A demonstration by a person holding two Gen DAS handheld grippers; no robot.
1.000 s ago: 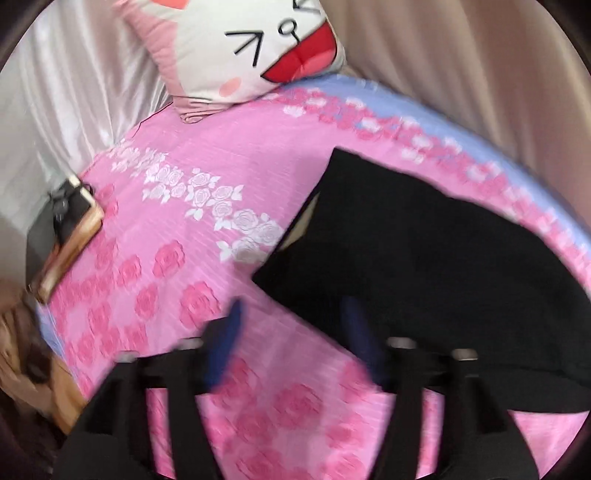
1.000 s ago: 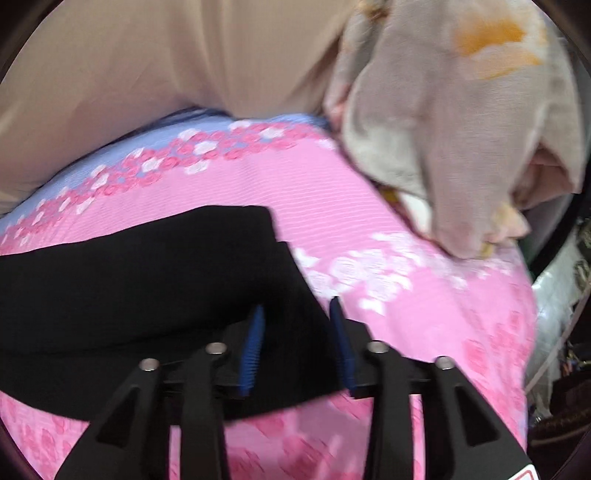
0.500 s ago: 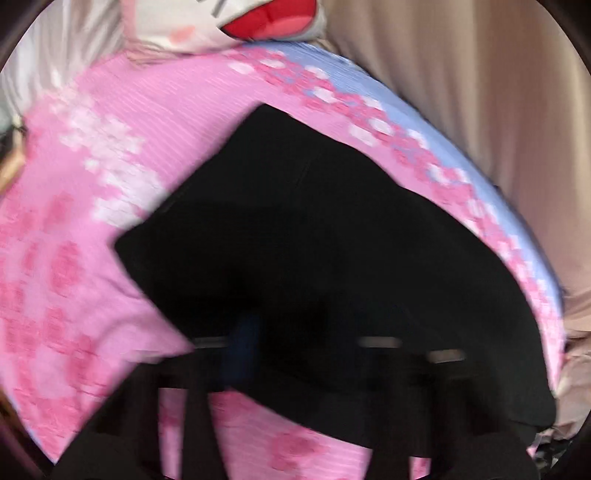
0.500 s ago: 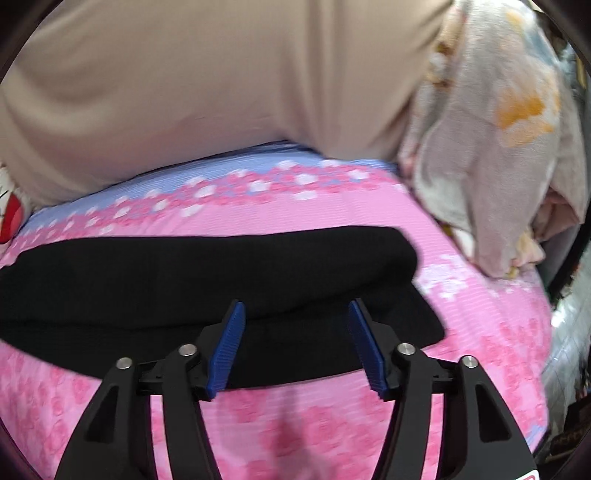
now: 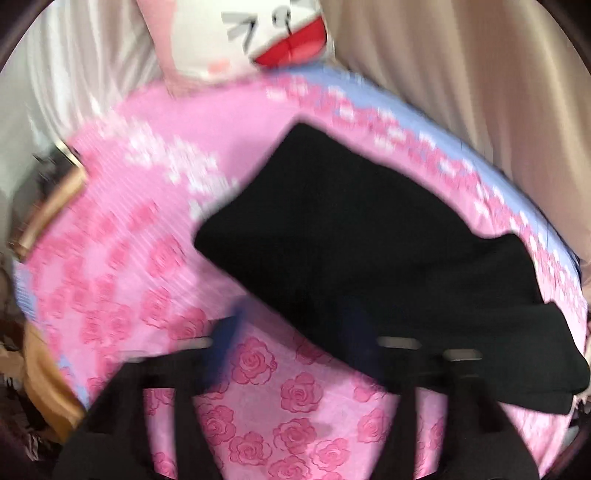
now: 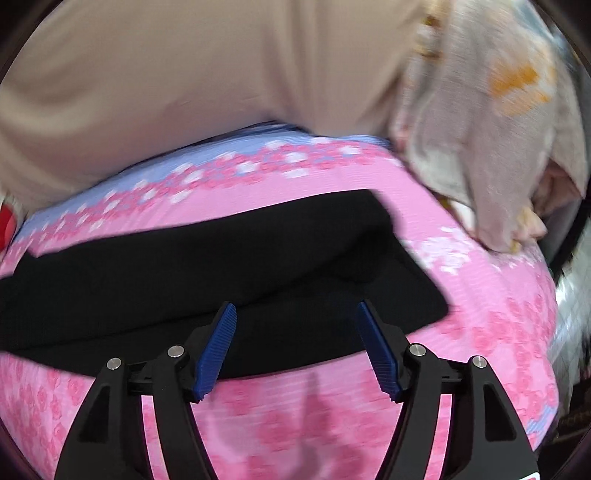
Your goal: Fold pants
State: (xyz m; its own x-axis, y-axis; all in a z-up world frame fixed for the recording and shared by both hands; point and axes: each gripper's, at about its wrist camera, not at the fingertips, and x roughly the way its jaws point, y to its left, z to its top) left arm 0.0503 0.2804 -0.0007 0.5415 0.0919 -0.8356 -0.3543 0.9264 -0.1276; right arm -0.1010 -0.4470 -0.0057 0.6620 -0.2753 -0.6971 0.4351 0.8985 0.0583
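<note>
Black pants [image 5: 354, 251] lie flat on a pink rose-print bedspread [image 5: 122, 258], folded lengthwise, with one layer offset over the other. In the right wrist view the pants [image 6: 229, 266] stretch from the left edge to the right of centre. My left gripper [image 5: 295, 325] is open and empty, its blurred blue pads above the near edge of the pants. My right gripper [image 6: 295, 317] is open wide and empty, hovering just above the near edge of the pants.
A white cartoon-face pillow [image 5: 258, 33] sits at the head of the bed. A beige curtain [image 6: 184, 74] hangs behind the bed. A crumpled grey blanket [image 6: 491, 122] lies at the right end. A wooden bedside stand [image 5: 48, 210] is at the left.
Both grippers have swung over the pants. My right gripper has opened wider from a narrow gap. The left view swept right and back, still blurred with motion.
</note>
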